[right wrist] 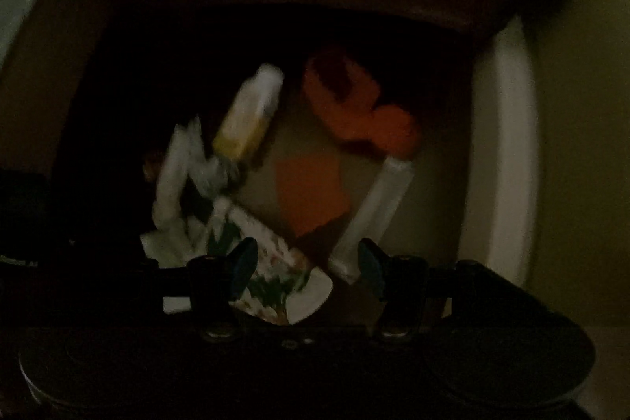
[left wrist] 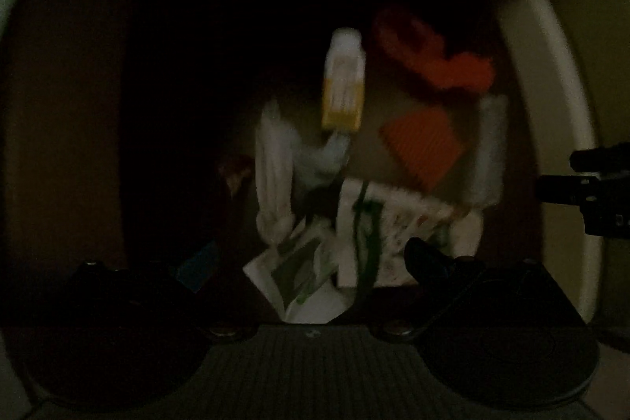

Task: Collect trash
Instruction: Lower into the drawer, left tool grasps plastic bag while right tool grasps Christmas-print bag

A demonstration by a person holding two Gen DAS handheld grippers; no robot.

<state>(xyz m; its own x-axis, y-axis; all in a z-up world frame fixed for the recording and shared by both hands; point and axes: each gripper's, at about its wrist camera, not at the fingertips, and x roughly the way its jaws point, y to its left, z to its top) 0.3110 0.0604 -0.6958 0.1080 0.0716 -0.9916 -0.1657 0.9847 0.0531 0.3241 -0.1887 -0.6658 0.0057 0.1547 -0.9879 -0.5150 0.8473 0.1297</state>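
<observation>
Right wrist view: your right hand-held gripper (right wrist: 307, 268) stands wide apart, empty, above the dark bin's pale rim (right wrist: 508, 144). Inside lie a white-and-yellow plastic bottle (right wrist: 248, 113), orange crumpled wrappers (right wrist: 354, 105) and printed white paper (right wrist: 275, 278). Left hand-held gripper (left wrist: 299, 286): you cannot tell its spread in the dark.

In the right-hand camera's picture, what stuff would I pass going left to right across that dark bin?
White crumpled wrapper → yellow-and-white bottle → flat orange piece → white stick-shaped package → the bin's pale rim.
</observation>
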